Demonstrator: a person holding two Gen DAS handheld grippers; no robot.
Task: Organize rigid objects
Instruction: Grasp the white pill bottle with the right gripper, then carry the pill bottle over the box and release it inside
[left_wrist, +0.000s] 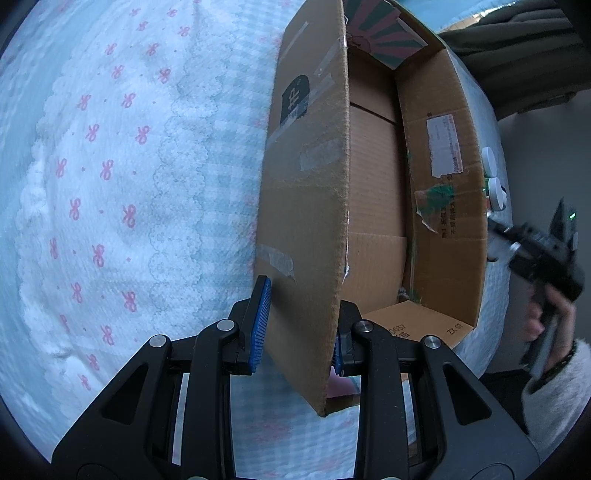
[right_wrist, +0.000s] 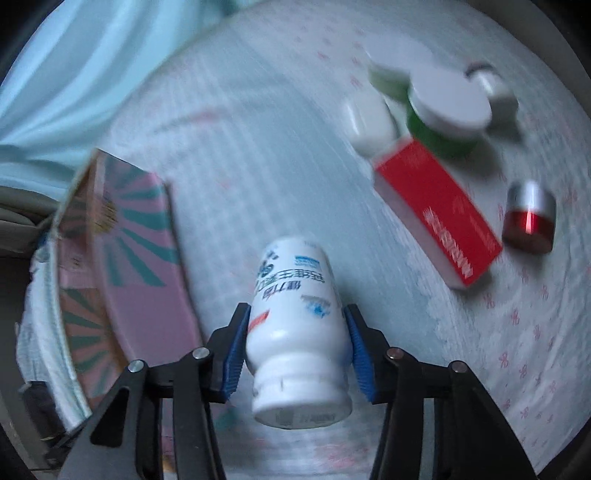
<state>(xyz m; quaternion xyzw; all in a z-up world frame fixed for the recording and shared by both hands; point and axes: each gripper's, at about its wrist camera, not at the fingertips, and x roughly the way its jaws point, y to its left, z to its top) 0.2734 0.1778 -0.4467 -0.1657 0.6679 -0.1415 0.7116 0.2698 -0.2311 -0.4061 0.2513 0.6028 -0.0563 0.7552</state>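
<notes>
A brown cardboard box (left_wrist: 376, 184) lies open on the bed, its inside bare. My left gripper (left_wrist: 299, 325) has its fingers either side of the box's near flap (left_wrist: 306, 221); the left pad stands off the cardboard, and the right pad is hidden behind the flap. My right gripper (right_wrist: 299, 343) is shut on a white bottle (right_wrist: 295, 332) with blue print, cap toward the camera, held above the bedspread. The right gripper also shows in the left wrist view (left_wrist: 543, 254), beyond the box's far side.
On the bedspread (right_wrist: 258, 166) beyond the bottle lie a red carton (right_wrist: 439, 214), a green jar with a white lid (right_wrist: 443, 110), a red and silver jar (right_wrist: 528, 218), and small white containers (right_wrist: 369, 122). The box's patterned flap (right_wrist: 129, 258) is at left.
</notes>
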